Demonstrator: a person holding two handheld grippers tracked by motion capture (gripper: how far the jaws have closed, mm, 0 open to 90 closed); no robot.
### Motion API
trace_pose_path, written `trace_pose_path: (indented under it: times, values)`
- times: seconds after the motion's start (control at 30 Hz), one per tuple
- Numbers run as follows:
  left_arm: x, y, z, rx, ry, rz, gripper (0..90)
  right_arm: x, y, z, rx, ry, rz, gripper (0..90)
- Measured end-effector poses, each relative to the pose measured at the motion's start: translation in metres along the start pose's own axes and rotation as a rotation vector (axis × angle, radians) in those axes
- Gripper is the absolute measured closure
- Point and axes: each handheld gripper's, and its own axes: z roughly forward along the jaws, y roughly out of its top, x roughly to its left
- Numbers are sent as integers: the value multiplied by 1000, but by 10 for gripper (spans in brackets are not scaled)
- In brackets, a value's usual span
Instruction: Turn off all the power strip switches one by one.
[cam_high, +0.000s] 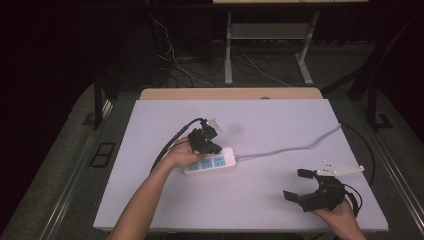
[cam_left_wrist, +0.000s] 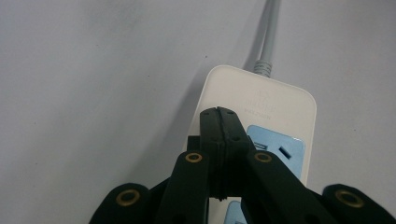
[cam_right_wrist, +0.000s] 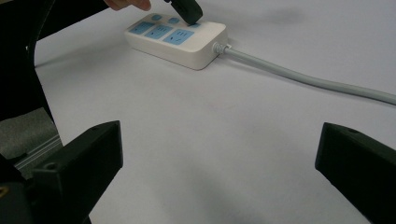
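A white power strip (cam_high: 220, 162) with blue sockets lies near the middle of the white table (cam_high: 280, 125). Its grey cable (cam_high: 295, 147) runs off to the right edge. My left gripper (cam_high: 212, 148) is shut, with its tips resting on the strip's top near the cable end. In the left gripper view the shut jaws (cam_left_wrist: 219, 116) cover part of the power strip (cam_left_wrist: 280, 100) beside a blue socket (cam_left_wrist: 280, 149). My right gripper (cam_high: 297, 184) stands wide open near the front right, holding nothing. From its own view, the right gripper (cam_right_wrist: 219, 158) faces the power strip (cam_right_wrist: 187, 44) and cable (cam_right_wrist: 303, 77).
Black cables trail from the left gripper across the table's left half (cam_high: 172, 140). A wooden strip (cam_high: 230, 93) edges the table's far side. Beyond it stand a desk frame (cam_high: 228, 50) and loose floor wires. Bare table lies between strip and right gripper.
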Motion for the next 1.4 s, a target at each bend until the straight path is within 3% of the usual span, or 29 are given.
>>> trace_pose_path:
  times: [0.37,0.9,1.3,1.37,1.4]
  values:
    - [0,2,1,14,1,-23,897,1,0,2,10,1,-5,7]
    - [-9,6,2,53,66,17,896,2,1,2,6,0,-7,7]
    - [-8,6,2,50,63,11,894,1,1,0,-1,-3,-5,7]
    - [-8,6,1,41,57,8,894,1,1,0,-2,-4,-4,7]
    - [-7,6,-2,14,49,-7,893,1,1,0,-2,-4,-4,7]
